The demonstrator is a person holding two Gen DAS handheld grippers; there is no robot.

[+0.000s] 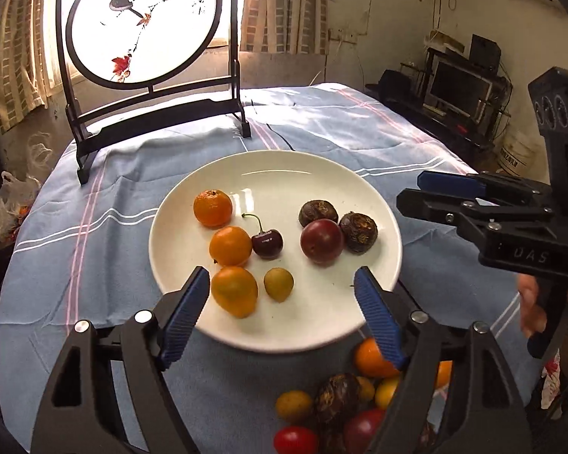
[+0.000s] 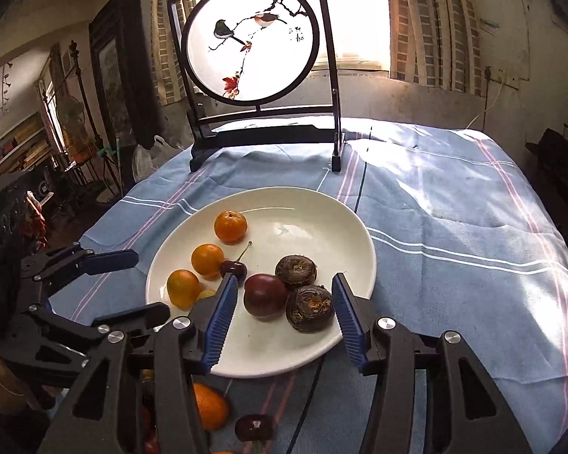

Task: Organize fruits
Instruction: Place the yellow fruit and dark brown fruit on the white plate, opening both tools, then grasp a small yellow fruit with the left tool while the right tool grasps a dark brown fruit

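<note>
The white plate [image 1: 322,174] is resting on the blue striped tablecloth [image 1: 94,189], in front of the framed bird screen [image 1: 144,26].

Left gripper [image 1: 282,289]: its jaws are standing spread wide, gripping nothing. It is hovering over the plate's near rim. The nearest orange fruit [image 1: 234,290] and a small yellow-green fruit [image 1: 278,284] are lying between the fingertips, touching neither pad. Beyond them, two more oranges [image 1: 230,246] are lying in a line with a dark cherry [image 1: 267,243] just beside the middle one. A loose pile of fruit [image 1: 333,405] is lying on the cloth below the gripper's right finger, off the plate.

Right gripper [image 2: 282,289]: its jaws are likewise standing apart and empty. A dark red plum [image 2: 265,295] and a brown wrinkled fruit [image 2: 309,307] are lying between the blue pads [image 2: 219,321], with a second brown fruit [image 2: 295,271] just behind them. Whether the pads are touching any fruit cannot be told.

Each gripper is appearing at the edge of the other's view, both on the plate's near side.
</note>
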